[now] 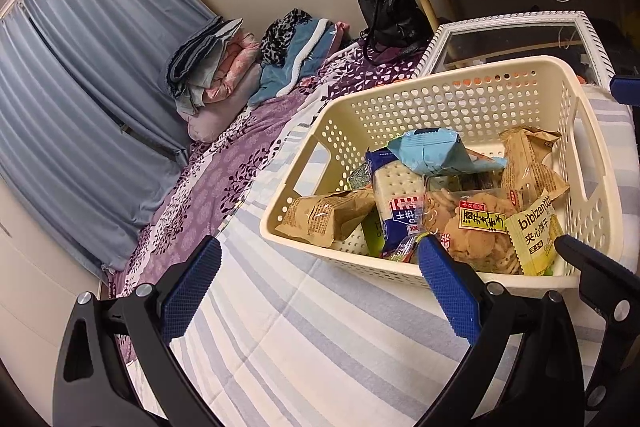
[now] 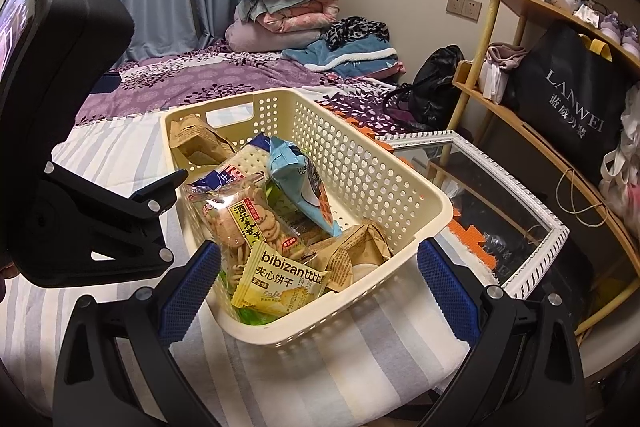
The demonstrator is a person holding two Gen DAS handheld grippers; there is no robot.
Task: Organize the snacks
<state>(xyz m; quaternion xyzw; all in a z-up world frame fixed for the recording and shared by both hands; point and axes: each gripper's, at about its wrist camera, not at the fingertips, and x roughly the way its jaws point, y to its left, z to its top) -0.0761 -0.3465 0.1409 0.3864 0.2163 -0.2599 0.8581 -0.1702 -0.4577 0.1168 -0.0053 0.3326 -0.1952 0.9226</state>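
Cream basket (image 2: 360, 163) (snacks inside) sits near bed's (image 2: 280, 367) edge.

The left gripper (image 1: 320, 291) hung open and empty over a striped blanket (image 1: 304, 339), just beside a cream basket (image 1: 420, 99) filled with snack packets (image 1: 464, 211). Folded bedding (image 1: 216, 67) lay by blue curtains (image 1: 88, 87).

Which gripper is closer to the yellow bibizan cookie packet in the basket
Right. The right gripper is open straddling the basket's near end, the yellow bibizan packet just ahead. The left gripper sits open off the basket's side.
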